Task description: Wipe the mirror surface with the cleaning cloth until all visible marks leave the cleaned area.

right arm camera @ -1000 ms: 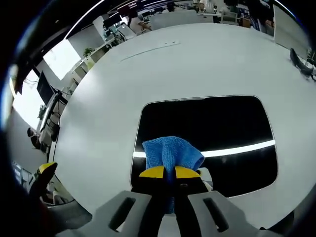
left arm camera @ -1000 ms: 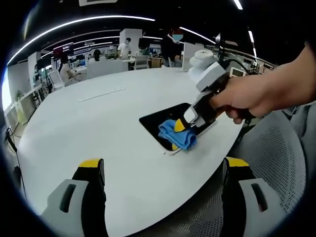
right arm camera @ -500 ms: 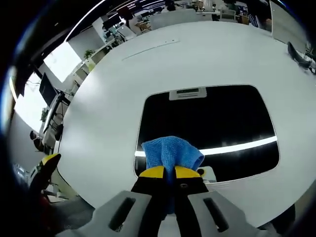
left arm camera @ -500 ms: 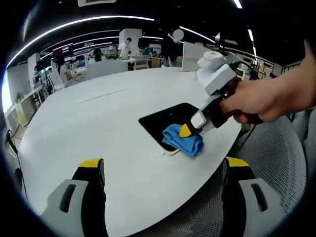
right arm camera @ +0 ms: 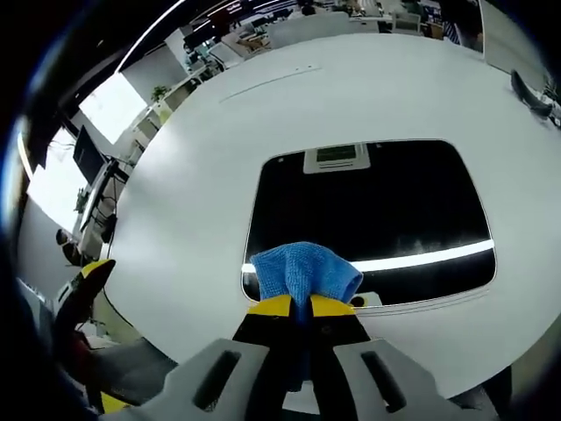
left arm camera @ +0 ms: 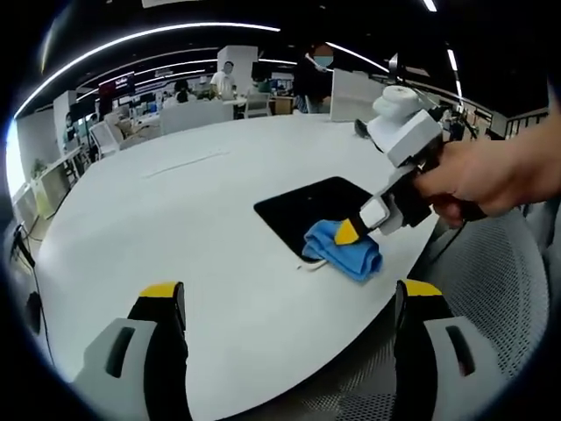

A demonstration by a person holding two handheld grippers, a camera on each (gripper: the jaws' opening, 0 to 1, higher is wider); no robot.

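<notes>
R hand-held gripper [right arm camera: 295, 306] clamps blue cleaning cloth [right arm camera: 302, 272], pressed at mirror [right arm camera: 377, 206] near edge so it drags over glass. L hand-held gripper [left arm camera: 285, 303] wide, empty, hovering off the white surface [left arm camera: 175, 228], prob. clear of stroke.

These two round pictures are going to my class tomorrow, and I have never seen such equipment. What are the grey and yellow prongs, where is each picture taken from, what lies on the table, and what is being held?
No robot here: a person holds a two-jaw tool in each hand, and a fisheye camera rides on each one, looking forward along its jaws. In the left gripper view, the left tool has its yellow-tipped jaws wide apart, holding nothing. Beyond it, the person's hand carries the right tool. In the right gripper view, that same tool is shut on a blue cleaning cloth. On the round white table lies a dark rectangular mirror, flat, reflecting a ceiling light. The cloth rests at the mirror's near edge.
</notes>
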